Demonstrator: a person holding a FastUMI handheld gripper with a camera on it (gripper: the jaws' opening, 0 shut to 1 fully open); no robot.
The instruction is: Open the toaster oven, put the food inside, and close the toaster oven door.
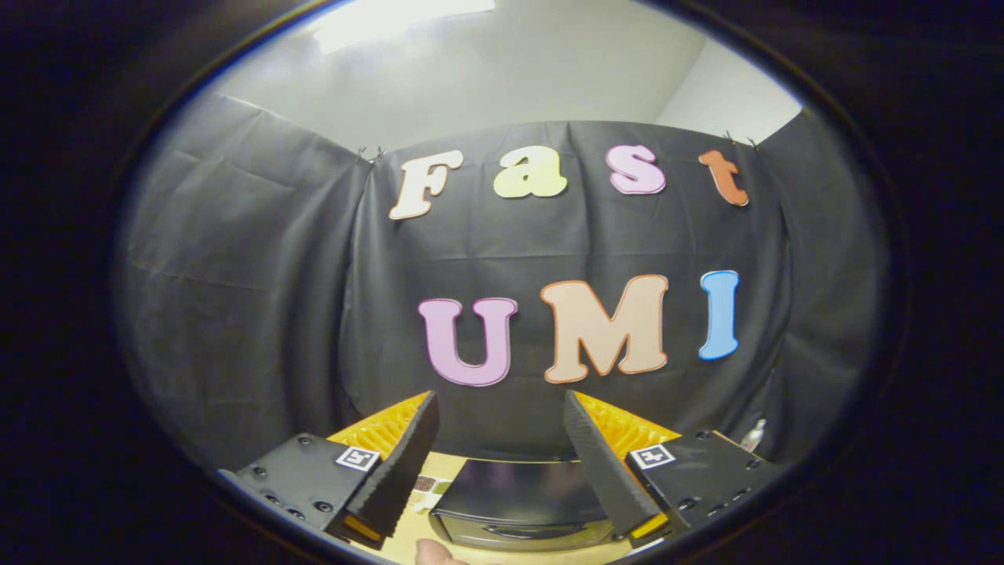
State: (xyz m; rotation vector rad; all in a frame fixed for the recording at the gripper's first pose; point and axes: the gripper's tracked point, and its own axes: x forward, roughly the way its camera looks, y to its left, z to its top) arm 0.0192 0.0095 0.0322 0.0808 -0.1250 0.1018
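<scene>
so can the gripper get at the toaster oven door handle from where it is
Probably yes. The gripper is open with nothing between its fingers, held above the closed toaster oven. The door handle faces out, uncovered, though something pale at the table's near edge lies close.

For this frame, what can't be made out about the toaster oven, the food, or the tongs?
- Toaster oven: seen from above between the open tongs; its front is cut off low in the gripper view, so the door's state is unclear.
- Food: small item beside the oven, partly behind a finger, too small to identify.
- Pale shape: cut off, possibly a fingertip.
</scene>
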